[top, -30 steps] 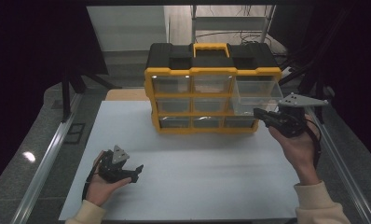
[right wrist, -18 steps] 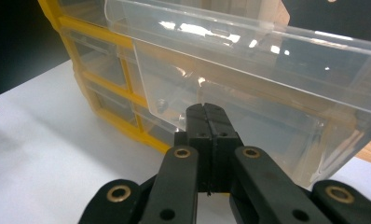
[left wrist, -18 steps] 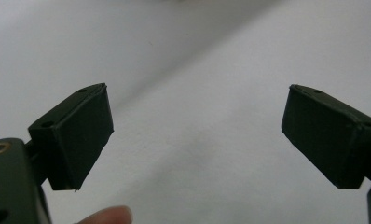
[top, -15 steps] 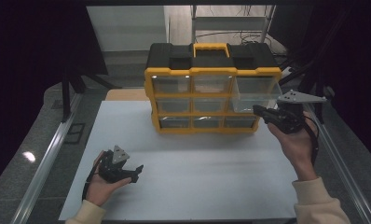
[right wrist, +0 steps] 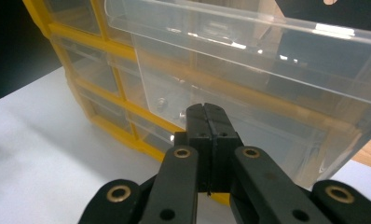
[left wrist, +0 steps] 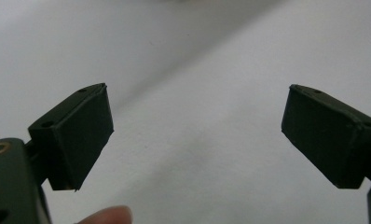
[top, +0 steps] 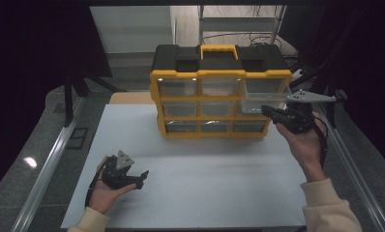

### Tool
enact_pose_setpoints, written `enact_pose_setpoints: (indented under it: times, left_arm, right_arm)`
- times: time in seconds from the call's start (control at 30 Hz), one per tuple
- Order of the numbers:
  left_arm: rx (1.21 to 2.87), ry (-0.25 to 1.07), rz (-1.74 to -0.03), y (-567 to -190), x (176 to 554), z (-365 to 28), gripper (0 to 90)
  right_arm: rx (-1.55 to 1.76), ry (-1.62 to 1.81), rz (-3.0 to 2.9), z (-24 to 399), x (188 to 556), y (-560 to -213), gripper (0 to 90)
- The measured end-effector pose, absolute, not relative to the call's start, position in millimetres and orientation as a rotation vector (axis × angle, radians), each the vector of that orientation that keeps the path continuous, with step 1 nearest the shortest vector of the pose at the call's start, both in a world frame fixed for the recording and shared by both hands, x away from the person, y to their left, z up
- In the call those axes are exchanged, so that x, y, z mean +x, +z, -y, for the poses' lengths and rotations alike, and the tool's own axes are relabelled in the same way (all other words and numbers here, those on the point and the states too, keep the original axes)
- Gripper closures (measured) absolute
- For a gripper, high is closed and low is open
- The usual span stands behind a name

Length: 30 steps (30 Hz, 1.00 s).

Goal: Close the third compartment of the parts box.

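A yellow and black drawer organizer [top: 219, 72] stands at the back of the white tabletop [top: 205, 193]. Its clear top-right drawer [top: 264, 102] is pulled partly out. My right gripper [top: 269, 111] is held just in front of and below that drawer, jaws pressed together with nothing between them. In the right gripper view the shut tips [right wrist: 207, 109] point at the underside of the clear drawer [right wrist: 249, 51], beside the yellow frame [right wrist: 76, 37]. My left gripper [top: 141, 177] rests low at the front left of the table, open, with bare tabletop between its jaws [left wrist: 197, 135].
The organizer has a yellow carrying handle [top: 219, 48] on its black lid and several more shut clear drawers. Metal rails [top: 50, 159] run along both sides of the table. A shelf and cables [top: 239, 24] lie behind it.
The right gripper has edged slightly up and toward the organizer. The left hand has stayed in place.
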<state>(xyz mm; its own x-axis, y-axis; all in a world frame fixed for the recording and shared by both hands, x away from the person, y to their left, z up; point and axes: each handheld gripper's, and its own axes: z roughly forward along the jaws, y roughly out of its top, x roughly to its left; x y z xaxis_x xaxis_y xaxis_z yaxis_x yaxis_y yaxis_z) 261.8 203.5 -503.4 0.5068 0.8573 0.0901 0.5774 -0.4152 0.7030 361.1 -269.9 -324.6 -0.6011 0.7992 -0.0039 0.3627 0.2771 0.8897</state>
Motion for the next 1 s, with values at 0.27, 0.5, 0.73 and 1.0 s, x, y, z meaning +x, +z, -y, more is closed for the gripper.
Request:
enact_pose_setpoints:
  times: [0.27, 0.5, 0.73, 1.0]
  left_arm:
    - [2.138, 0.595, -1.167, -503.0, 261.8, -203.5, 9.6]
    - [2.134, 0.602, -1.165, -501.8, 261.6, -204.6, 9.6]
    - [2.128, 0.599, -1.171, -502.2, 261.5, -204.7, 9.6]
    - [2.128, 0.595, -1.168, -502.1, 261.5, -205.4, 9.6]
  right_arm:
    - [1.056, 1.277, -2.095, 269.9, 370.4, -324.5, 89.3]
    - [1.072, 1.273, -2.098, 269.5, 377.4, -324.9, 89.2]
    - [1.084, 1.262, -2.094, 269.8, 384.6, -326.9, 89.3]
    - [1.084, 1.263, -2.086, 269.3, 389.0, -327.1, 89.3]
